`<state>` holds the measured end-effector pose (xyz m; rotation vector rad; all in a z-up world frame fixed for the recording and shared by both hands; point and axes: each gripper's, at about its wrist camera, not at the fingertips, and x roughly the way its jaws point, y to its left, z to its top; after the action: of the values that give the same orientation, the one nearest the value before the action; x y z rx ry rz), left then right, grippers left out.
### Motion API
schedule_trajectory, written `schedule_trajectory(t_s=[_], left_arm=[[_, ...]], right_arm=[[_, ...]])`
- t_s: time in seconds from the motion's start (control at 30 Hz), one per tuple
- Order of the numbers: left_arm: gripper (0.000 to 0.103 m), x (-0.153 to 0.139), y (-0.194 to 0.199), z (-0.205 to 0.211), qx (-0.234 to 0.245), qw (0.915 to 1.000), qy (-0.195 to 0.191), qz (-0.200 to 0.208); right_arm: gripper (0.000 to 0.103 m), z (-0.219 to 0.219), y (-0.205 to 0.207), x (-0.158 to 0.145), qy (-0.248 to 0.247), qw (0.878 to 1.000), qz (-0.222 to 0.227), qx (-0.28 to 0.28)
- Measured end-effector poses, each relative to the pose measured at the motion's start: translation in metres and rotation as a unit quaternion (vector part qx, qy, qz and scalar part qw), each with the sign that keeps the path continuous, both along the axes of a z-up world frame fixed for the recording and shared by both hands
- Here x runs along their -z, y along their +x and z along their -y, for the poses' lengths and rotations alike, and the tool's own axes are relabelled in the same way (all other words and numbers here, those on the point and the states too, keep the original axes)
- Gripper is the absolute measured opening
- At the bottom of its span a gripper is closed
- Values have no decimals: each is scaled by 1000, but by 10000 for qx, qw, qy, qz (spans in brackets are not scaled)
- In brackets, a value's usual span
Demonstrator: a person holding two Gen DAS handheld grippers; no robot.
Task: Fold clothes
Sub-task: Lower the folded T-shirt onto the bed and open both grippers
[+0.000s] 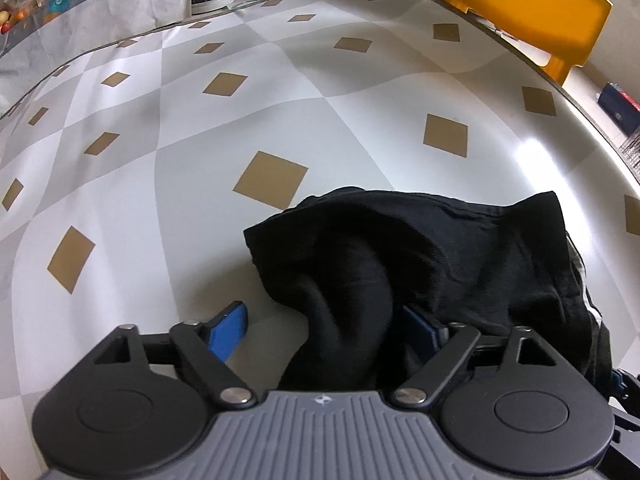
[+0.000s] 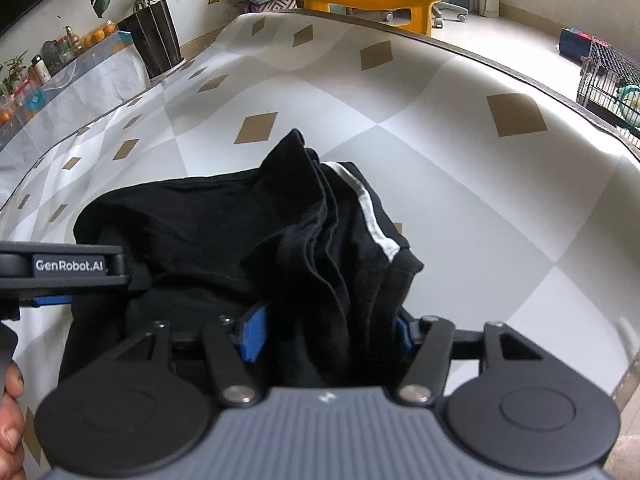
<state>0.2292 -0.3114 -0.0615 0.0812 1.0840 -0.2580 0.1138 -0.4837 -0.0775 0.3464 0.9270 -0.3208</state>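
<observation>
Both the left gripper (image 1: 328, 332) and right gripper (image 2: 326, 336) stand with jaws spread, loose folds of the black garment (image 1: 420, 256) between their blue pads, bundled on the diamond-patterned worktop (image 1: 240, 128) before a yellow chair (image 1: 524, 4).

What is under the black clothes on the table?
Under the bunched black garment lies the glossy grey-and-white diamond-patterned tablecloth. A white stripe peeks from its folds. Anything else beneath is covered.
</observation>
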Motion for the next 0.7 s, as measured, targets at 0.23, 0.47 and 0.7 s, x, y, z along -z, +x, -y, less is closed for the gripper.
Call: schedule_trajectory(t_s=[0.23,0.47,0.7], left_arm=[[85,-9,-6,-11,5,10000,-17,-53],[84,-26,-24,-39,-258,9994,-213,3],[84,-29,-55,-42,-65,9992,-392,-100]], right_arm=[[62,17,-16,-6,417,9986,62,310],[62,23,-38,-29,371,9972,543,367],[62,16,-18,-45,517,9949,853,-108]])
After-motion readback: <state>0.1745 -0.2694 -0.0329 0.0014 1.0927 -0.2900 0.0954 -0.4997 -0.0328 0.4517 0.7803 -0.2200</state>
